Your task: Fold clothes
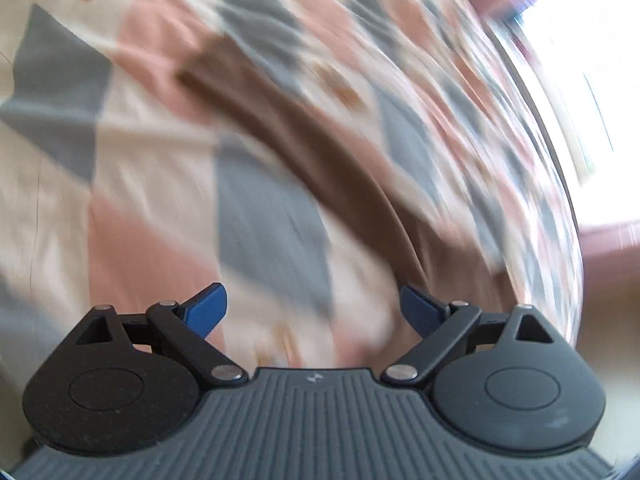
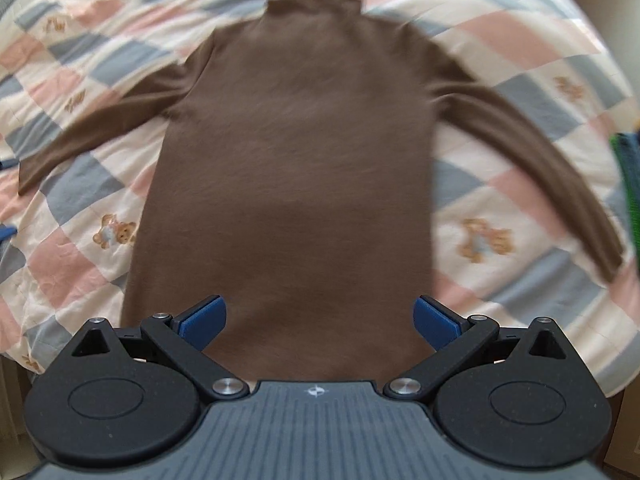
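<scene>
A brown long-sleeved top [image 2: 292, 168] with a high collar lies flat on a patchwork quilt [image 2: 80, 184], collar at the far end and both sleeves spread out and down. My right gripper [image 2: 320, 320] hovers open over the near hem, its blue pads [image 2: 204, 320] wide apart with nothing between them. In the blurred left wrist view one brown sleeve [image 1: 304, 136] runs diagonally across the quilt [image 1: 120, 208]. My left gripper [image 1: 314, 310] is open above the quilt, just left of that sleeve's near part, holding nothing.
The quilt has pink, grey and white squares with bear prints [image 2: 114, 232]. A green and blue object [image 2: 628, 184] sits at the right edge of the right wrist view. A bright window [image 1: 592, 64] lies beyond the bed in the left wrist view.
</scene>
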### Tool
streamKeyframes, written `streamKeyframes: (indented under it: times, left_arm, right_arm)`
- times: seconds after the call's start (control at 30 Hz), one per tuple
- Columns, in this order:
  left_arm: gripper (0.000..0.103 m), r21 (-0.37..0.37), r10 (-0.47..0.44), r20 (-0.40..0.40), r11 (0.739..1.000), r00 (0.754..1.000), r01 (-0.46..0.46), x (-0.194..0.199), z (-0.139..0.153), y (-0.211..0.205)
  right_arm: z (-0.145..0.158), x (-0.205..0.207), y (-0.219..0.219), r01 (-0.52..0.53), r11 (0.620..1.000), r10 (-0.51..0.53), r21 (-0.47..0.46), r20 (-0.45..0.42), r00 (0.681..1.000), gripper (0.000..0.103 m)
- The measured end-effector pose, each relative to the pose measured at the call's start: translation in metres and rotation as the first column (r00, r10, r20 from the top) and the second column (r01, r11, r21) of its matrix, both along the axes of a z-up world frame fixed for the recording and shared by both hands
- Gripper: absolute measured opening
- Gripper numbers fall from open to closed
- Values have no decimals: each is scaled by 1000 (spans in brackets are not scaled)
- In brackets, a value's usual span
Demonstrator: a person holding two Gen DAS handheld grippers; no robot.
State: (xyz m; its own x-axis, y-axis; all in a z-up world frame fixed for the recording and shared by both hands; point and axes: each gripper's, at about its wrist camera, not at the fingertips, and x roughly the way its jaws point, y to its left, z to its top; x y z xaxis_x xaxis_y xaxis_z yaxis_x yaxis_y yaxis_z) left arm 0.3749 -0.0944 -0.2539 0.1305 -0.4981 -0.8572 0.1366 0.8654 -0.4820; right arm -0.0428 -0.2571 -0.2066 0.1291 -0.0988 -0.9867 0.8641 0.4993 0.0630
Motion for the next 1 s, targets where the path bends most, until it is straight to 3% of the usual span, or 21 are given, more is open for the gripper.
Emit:
streamKeyframes:
  times: [0.17, 0.3, 0.4, 0.47, 0.5, 0.53, 0.63, 0.7, 0.77, 0.83, 0.87, 0.93, 1.0]
  left_arm:
    - [85, -17, 211, -5, 977, 977, -211, 89, -51, 5]
    - [79, -28, 309, -43, 950, 950, -310, 132, -90, 7]
    - [62, -42, 360, -70, 931, 930, -363, 148, -115, 9]
    - [42, -67, 374, -64, 923, 925, -378, 151, -121, 9]
    - [17, -79, 368, -59, 925, 928, -372, 151, -121, 7]
    - [2, -95, 363, -56, 925, 930, -367, 149, -119, 5]
    - [2, -205, 322, 11, 927, 947, -313, 137, -88, -12]
    - [2, -291, 225, 100, 938, 969, -188, 118, -50, -38]
    - [2, -378, 92, 190, 926, 978, -14, 85, -10, -75]
    - [2, -438, -72, 287, 877, 955, 198, 39, 28, -121]
    - [2, -458, -158, 332, 835, 930, 306, 10, 42, -144]
    - [3, -491, -325, 403, 712, 855, 502, -53, 62, -189]
    - [5, -503, -460, 430, 593, 777, 629, -116, 59, -225]
  right_arm:
    - [-45, 44, -9, -52, 997, 54, 63, -29, 998, 103]
    - [-76, 55, -18, -39, 994, 43, 100, -47, 998, 103]
    - [-95, 57, -26, -26, 993, 34, 115, -62, 998, 103]
    - [-100, 62, -32, -17, 993, 25, 114, -63, 998, 103]
    - [-101, 60, -36, -11, 994, 17, 113, -59, 998, 103]
    - [-102, 58, -39, -4, 994, 10, 111, -55, 998, 103]
    - [-104, 48, -52, 16, 994, -11, 108, -46, 999, 103]
    - [-104, 40, -62, 33, 994, -30, 106, -38, 999, 103]
    - [-103, 30, -75, 57, 993, -56, 103, -13, 998, 103]
    - [-99, 17, -90, 87, 992, -89, 94, 21, 996, 103]
    - [-97, 9, -97, 105, 991, -109, 85, 40, 993, 103]
    - [-93, -12, -115, 155, 986, -159, 59, 77, 984, 103]
    - [-87, -39, -136, 224, 974, -226, 26, 134, 965, 103]
